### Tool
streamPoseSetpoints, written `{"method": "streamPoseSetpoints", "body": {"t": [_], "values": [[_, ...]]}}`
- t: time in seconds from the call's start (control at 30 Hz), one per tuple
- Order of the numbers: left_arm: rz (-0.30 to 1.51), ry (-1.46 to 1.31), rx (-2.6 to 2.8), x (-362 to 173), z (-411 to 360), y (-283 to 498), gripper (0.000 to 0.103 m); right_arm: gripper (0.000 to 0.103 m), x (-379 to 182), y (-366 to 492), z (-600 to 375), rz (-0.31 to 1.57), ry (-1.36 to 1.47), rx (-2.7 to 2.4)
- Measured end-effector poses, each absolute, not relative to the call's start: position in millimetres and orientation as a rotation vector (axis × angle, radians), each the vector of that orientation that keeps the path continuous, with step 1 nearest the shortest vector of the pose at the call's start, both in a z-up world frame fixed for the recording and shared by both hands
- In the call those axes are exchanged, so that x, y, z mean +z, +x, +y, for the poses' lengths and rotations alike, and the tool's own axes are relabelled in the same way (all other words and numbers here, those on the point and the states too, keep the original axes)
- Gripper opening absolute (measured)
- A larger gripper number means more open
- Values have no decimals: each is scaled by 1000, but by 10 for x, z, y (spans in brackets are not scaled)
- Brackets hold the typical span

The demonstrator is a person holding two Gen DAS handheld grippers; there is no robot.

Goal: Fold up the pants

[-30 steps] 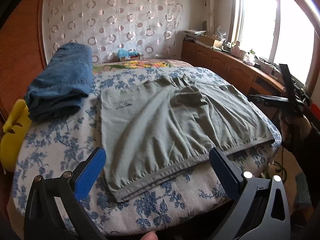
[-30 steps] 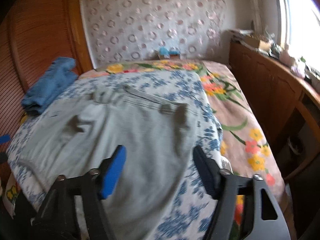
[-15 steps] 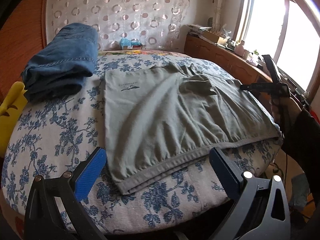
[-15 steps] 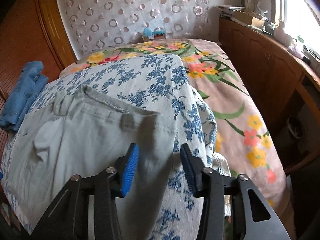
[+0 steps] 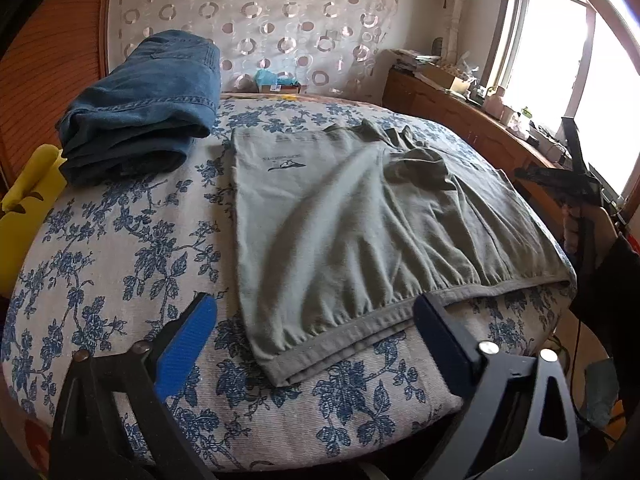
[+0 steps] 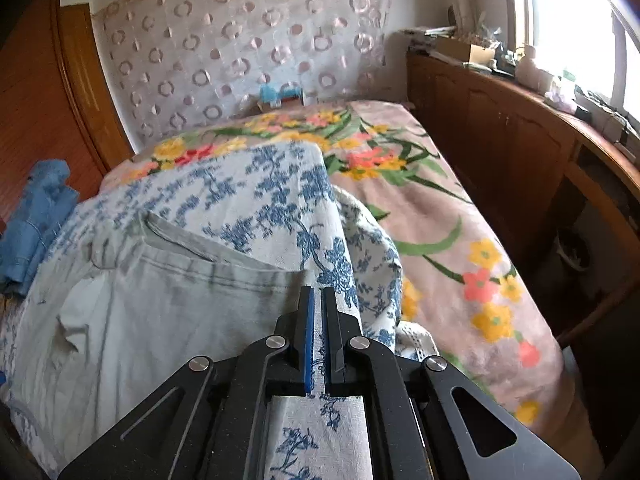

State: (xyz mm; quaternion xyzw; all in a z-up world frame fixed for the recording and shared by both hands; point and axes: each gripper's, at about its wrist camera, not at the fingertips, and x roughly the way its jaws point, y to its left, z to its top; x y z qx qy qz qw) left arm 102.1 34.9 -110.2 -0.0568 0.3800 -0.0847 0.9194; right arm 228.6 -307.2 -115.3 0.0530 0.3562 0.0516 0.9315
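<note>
Grey-green pants (image 5: 352,224) lie spread flat on a blue-flowered sheet (image 5: 132,248) on the bed; they also show in the right wrist view (image 6: 152,300). My left gripper (image 5: 316,320) is open, just above the sheet, with the pants' waistband corner between its fingers. My right gripper (image 6: 319,300) has its jaws almost closed at the pants' far corner, at the sheet's edge. Whether the pants cloth is between the pads is hidden.
Folded blue jeans (image 5: 148,100) lie at the back left of the bed, beside a yellow object (image 5: 28,196). A flowered pink blanket (image 6: 440,216) covers the bed's right side. A wooden cabinet (image 6: 520,152) runs along the window wall.
My left gripper has moved lower and closer to the waistband corner, staying open. My right gripper has moved forward to the pants' corner and closed from wide open to nearly shut.
</note>
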Motion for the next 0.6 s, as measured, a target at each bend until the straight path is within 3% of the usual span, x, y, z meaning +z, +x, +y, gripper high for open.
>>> {"method": "streamPoseSetpoints", "body": {"t": [0.07, 0.17, 0.23, 0.33, 0.5, 0.6], "values": [[781, -124, -166, -1097, 386, 1005, 89, 2, -1084, 2164, -3046, 700, 92, 142], [783, -136, -169, -1095, 438, 980, 77, 14, -1008, 1917, -2963, 658, 39, 190], [782, -143, -171, -1101, 463, 960, 67, 36, -1008, 1760, -2881, 641, 22, 235], [788, -149, -160, -1116, 503, 927, 53, 54, -994, 1405, -2765, 618, 5, 305], [810, -144, -144, -1177, 530, 914, 36, 57, -1073, 947, -2634, 611, -6, 381], [815, -120, -138, -1196, 485, 920, 31, 58, -1141, 676, -2582, 614, -34, 401]]}}
